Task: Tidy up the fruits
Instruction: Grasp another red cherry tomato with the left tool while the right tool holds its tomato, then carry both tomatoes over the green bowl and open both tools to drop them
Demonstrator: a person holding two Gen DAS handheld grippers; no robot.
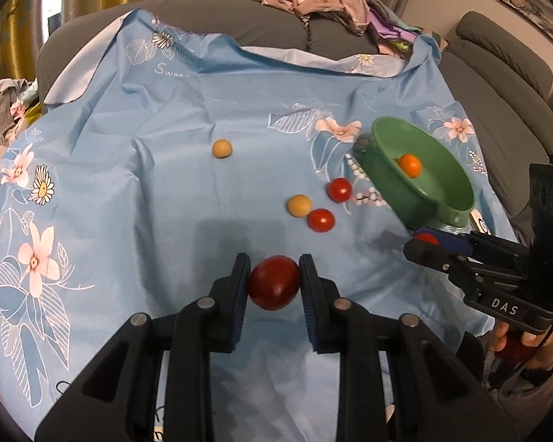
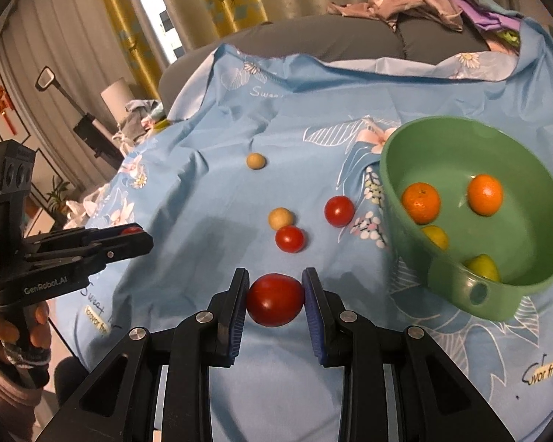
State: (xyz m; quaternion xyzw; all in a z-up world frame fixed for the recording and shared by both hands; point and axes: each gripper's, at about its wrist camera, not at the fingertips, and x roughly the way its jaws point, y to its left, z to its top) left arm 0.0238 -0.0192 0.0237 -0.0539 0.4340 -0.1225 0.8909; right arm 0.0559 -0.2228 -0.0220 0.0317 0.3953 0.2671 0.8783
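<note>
Both tongs have a fruit right now. The left tongs (image 1: 273, 281) are pinching a dark red tomato (image 1: 274, 283) between the pads, held above the blue flowered cloth (image 1: 129, 191). The right tongs (image 2: 275, 299) are clamped on a brighter red tomato (image 2: 275, 299) the same way, just left of the green bowl (image 2: 457, 287).

The bowl sits tilted on the cloth at the right side. From the right wrist view, two oranges (image 2: 421, 202) and two yellow-green fruits (image 2: 483, 267) lie inside.

Loose on the cloth: two small red tomatoes (image 2: 290, 238), one touching a tan ball-shaped fruit (image 2: 280, 218), the other apart and nearer the bowl. A second tan fruit (image 2: 256, 161) sits farther back, well apart from the rest.

Behind it all there's a grey sofa (image 1: 497, 84) with a pile of clothes (image 1: 324, 0).
</note>
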